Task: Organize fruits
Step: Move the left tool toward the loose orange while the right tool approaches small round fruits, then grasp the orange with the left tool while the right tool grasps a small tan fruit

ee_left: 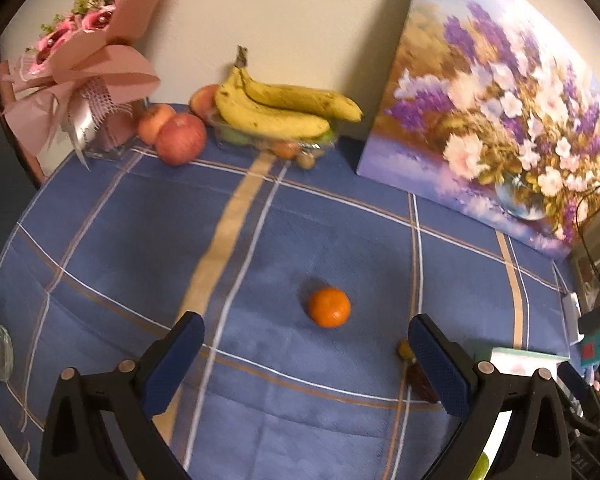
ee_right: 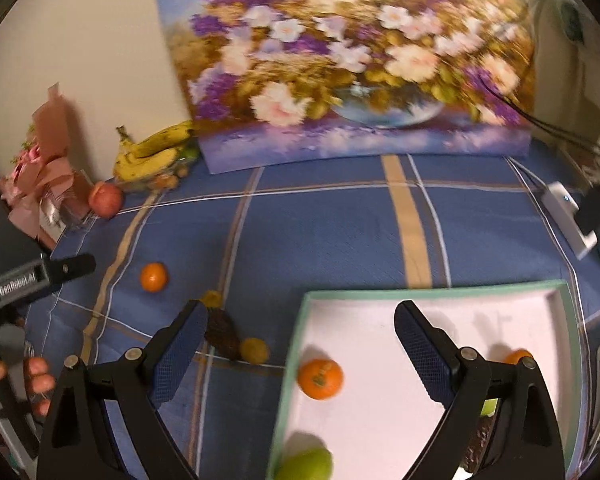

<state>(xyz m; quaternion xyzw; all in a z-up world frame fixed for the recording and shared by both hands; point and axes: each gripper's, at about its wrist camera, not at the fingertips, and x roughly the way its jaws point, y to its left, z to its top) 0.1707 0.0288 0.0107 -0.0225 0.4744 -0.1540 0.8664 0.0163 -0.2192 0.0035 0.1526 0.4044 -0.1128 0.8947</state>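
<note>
1. The left hand-held gripper [ee_left: 306,354] is spread wide with nothing between its blue pads, hanging over the worktop [ee_left: 120,240], which is covered by a blue plaid cloth.
2. Just ahead of the left hand-held gripper, slightly toward its right finger, a loose mandarin [ee_left: 329,307] lies on the cloth, clear of both fingers.
3. Beside the right finger's tip sits a small yellow fruit [ee_left: 404,350], with a dark brown object [ee_left: 420,384] touching it and partly hidden behind that finger.
4. Far ahead of the left hand-held gripper, by the wall, a bunch of bananas [ee_left: 284,106] rests on a clear container, with red apples [ee_left: 180,138] just to its left and a wrapped bouquet [ee_left: 80,60] beyond them.
5. A flower painting [ee_left: 492,120] leans against the wall, ahead and to the right.
6. The right hand-held gripper [ee_right: 300,334] is likewise wide open and empty, hanging over the near left part of a white tray with a green rim [ee_right: 296,344].
7. Between and below its fingers, a tray mandarin [ee_right: 320,378] lies inside the tray near the left rim; a green fruit [ee_right: 308,464] lies nearer the camera, and another orange fruit [ee_right: 518,357] peeks from behind the right finger.
</note>
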